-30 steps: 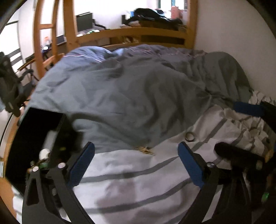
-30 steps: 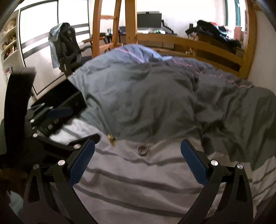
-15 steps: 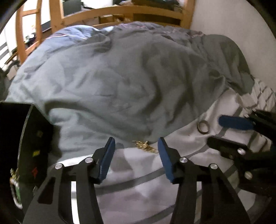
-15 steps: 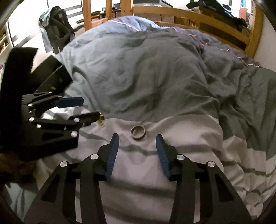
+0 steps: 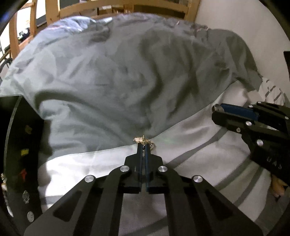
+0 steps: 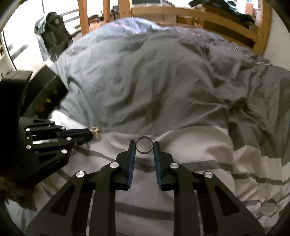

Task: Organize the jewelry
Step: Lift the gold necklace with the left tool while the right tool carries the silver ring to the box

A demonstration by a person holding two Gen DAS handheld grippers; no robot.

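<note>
A small gold jewelry piece (image 5: 143, 140) lies on the white striped sheet at the edge of the grey duvet. My left gripper (image 5: 144, 145) is shut on it; it also shows in the right wrist view (image 6: 95, 131) at the left gripper's tips (image 6: 88, 133). A silver ring (image 6: 144, 144) stands between the fingertips of my right gripper (image 6: 144, 145), whose jaws are closed against its two sides. In the left wrist view the right gripper (image 5: 217, 110) holds the ring (image 5: 216, 108) at its tip. A black jewelry box (image 5: 20, 154) with small pieces inside sits at the left.
A rumpled grey duvet (image 6: 163, 81) covers the bed behind the white striped sheet (image 6: 199, 154). A wooden bed frame (image 6: 190, 16) runs along the back. A wall (image 5: 244, 21) is at the right. A chair with clothes (image 6: 52, 40) stands beyond the box.
Both grippers moved forward and down and closed: the left onto the gold piece, the right onto the silver ring. A second ago both were wide open.
</note>
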